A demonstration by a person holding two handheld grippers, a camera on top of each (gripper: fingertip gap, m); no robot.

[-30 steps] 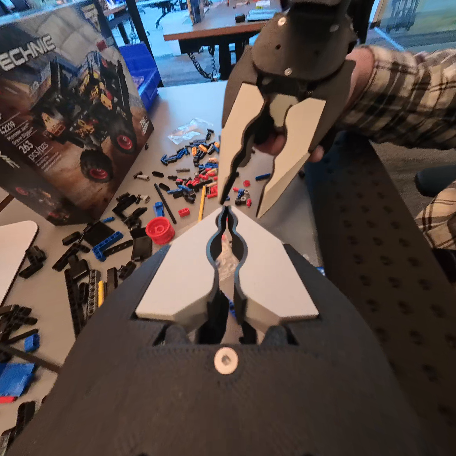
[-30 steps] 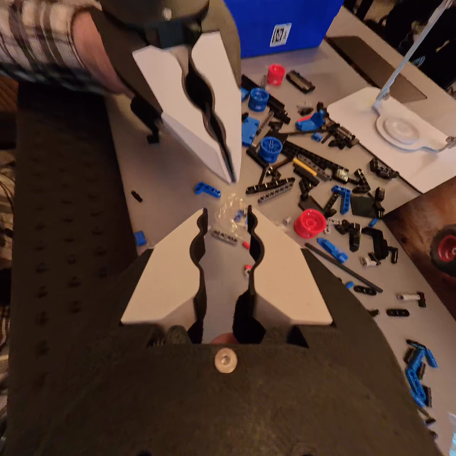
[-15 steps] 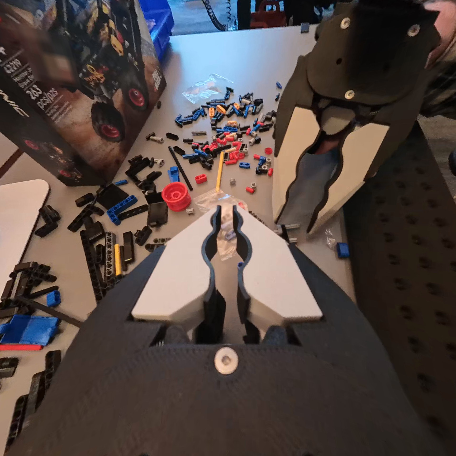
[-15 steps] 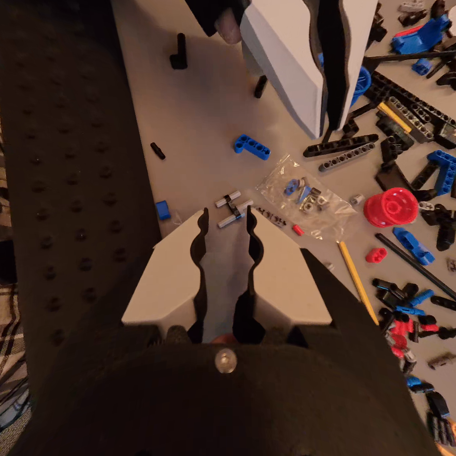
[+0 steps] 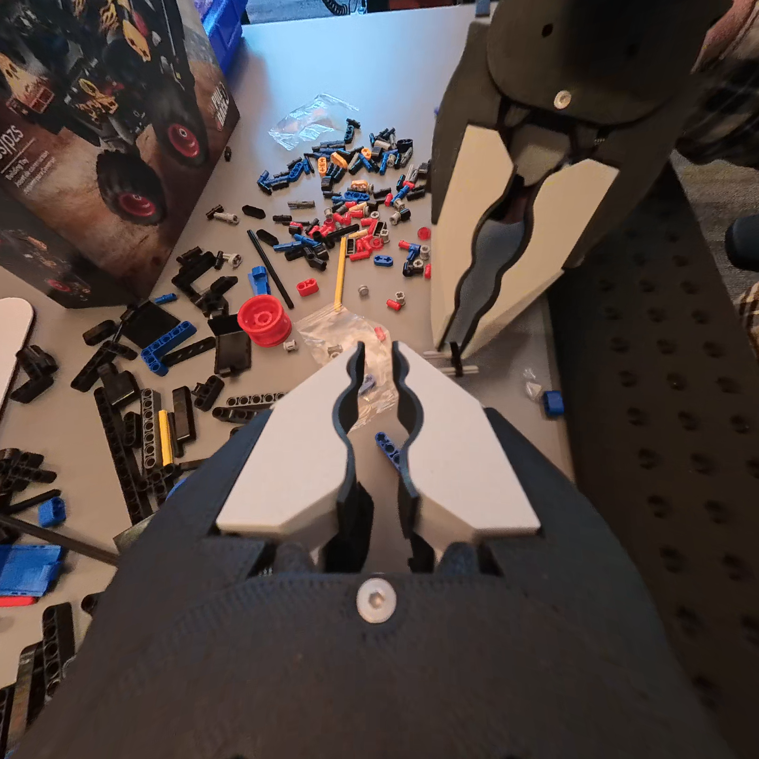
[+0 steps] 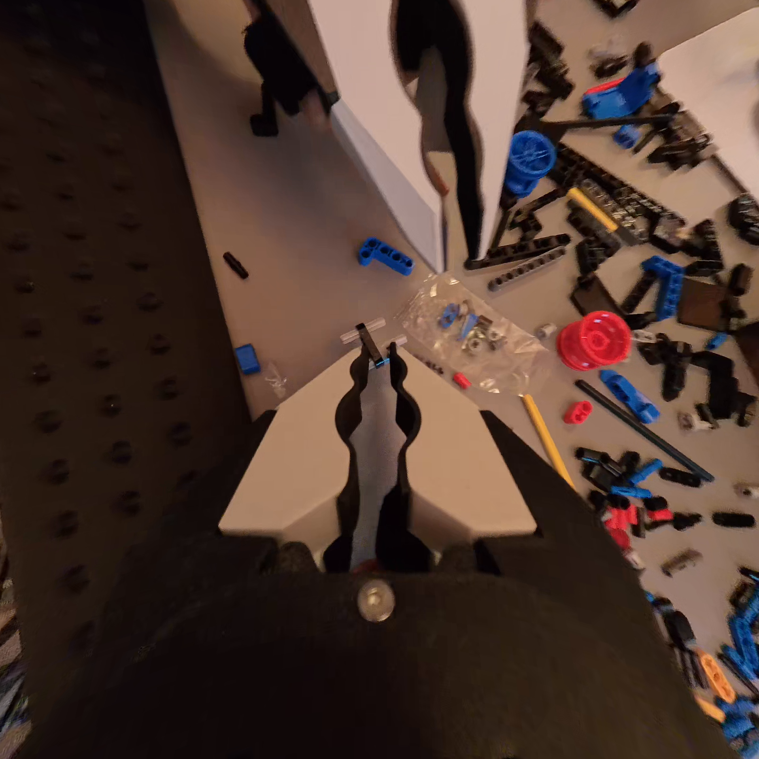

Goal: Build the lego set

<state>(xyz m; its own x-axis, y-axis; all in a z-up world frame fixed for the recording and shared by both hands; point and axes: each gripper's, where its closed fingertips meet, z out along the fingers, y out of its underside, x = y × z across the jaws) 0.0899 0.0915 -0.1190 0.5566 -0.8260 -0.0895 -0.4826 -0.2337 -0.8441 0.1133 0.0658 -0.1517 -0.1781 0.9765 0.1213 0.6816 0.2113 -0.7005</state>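
Note:
My right gripper (image 6: 377,349) is down at the table, shut on a small black beam (image 6: 367,339) that has two grey axles (image 6: 371,324) through it. The left wrist view shows the same: the right gripper (image 5: 454,353) has its tips on either side of that piece (image 5: 456,363). My left gripper (image 5: 378,347) is open, hovering just above a clear plastic bag (image 5: 341,328) of small parts lying on the table. The bag also shows in the right wrist view (image 6: 472,328), under the tips of the left gripper (image 6: 456,265).
The set's box (image 5: 102,143) stands at the back left. A red wheel hub (image 5: 265,320), a yellow axle (image 5: 340,271) and a pile of small pins (image 5: 349,205) lie ahead. Black beams (image 5: 123,431) lie left. A dark perforated mat (image 5: 657,410) runs along the right. The gap from one gripper's tips to the other's is roughly 5 cm. My left gripper's tips are some 9 cm from the red wheel hub (image 5: 265,320). Look for it in the right wrist view (image 6: 591,330) too.
My left gripper was shut on the plastic bag and has opened; the bag now lies on the table. My right gripper came down and closed on the black beam with grey axles.

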